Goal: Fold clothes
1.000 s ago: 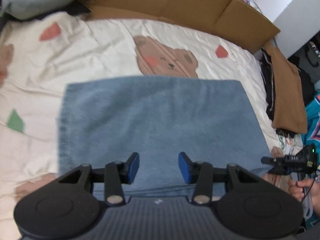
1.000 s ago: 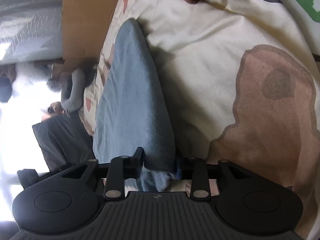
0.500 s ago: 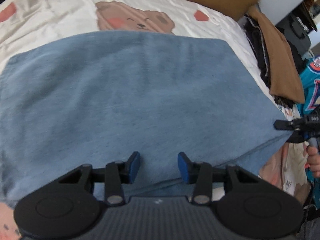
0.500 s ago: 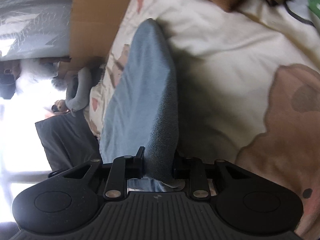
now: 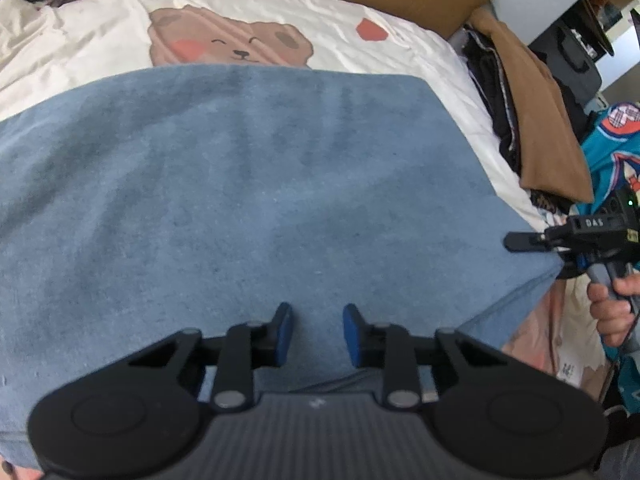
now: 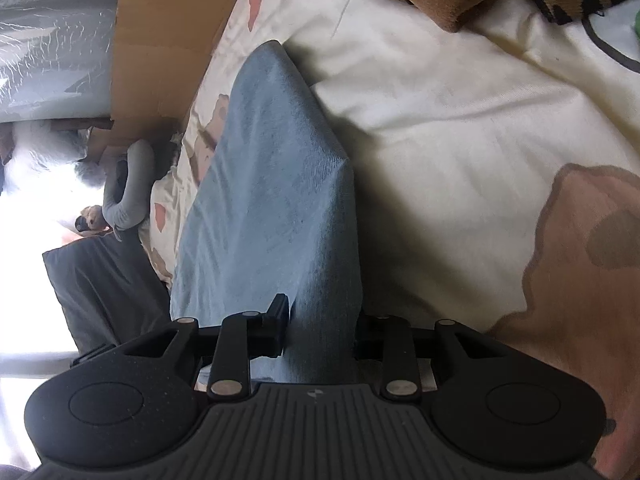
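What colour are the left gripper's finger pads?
Blue pads on black fingers, clearest in the left wrist view.

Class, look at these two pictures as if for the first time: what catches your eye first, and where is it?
A big blue cloth fills the middle of the left view, spread over a cream bear-print sheet. The left tool is open above its near edge. At the right edge of that view the right tool holds the cloth's corner; its own view shows it shut on a raised fold.
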{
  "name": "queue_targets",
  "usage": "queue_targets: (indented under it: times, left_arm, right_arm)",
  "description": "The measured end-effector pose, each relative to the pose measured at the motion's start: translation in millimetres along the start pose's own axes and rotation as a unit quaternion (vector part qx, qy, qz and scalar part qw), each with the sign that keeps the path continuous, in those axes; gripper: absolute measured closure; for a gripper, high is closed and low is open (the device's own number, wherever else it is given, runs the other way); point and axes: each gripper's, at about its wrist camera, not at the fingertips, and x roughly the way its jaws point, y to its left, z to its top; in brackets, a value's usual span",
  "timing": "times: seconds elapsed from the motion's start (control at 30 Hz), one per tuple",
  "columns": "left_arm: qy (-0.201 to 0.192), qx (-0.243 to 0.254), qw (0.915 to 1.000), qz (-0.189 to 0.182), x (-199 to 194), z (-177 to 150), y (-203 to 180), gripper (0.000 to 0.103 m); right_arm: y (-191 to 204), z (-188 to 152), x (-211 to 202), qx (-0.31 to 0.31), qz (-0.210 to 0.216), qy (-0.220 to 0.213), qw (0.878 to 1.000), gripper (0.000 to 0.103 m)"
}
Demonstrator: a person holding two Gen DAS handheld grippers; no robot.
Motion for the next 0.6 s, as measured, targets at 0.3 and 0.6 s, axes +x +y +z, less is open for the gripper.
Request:
queue_targets:
  times: [0.3, 0.6]
  left_arm:
    - [0.007, -0.002, 0.9999, 0.012, 9, -6, -6, 0.084]
    - [0.007, -0.05, 0.9986, 0.016, 12, -21, 4, 0.101]
  right_arm:
    - [-1, -1, 3, 0.003, 0.01, -0.007, 1.0, 0.071]
    - [3, 0, 5, -0.003, 0.008, -0.012, 1.0, 0.071]
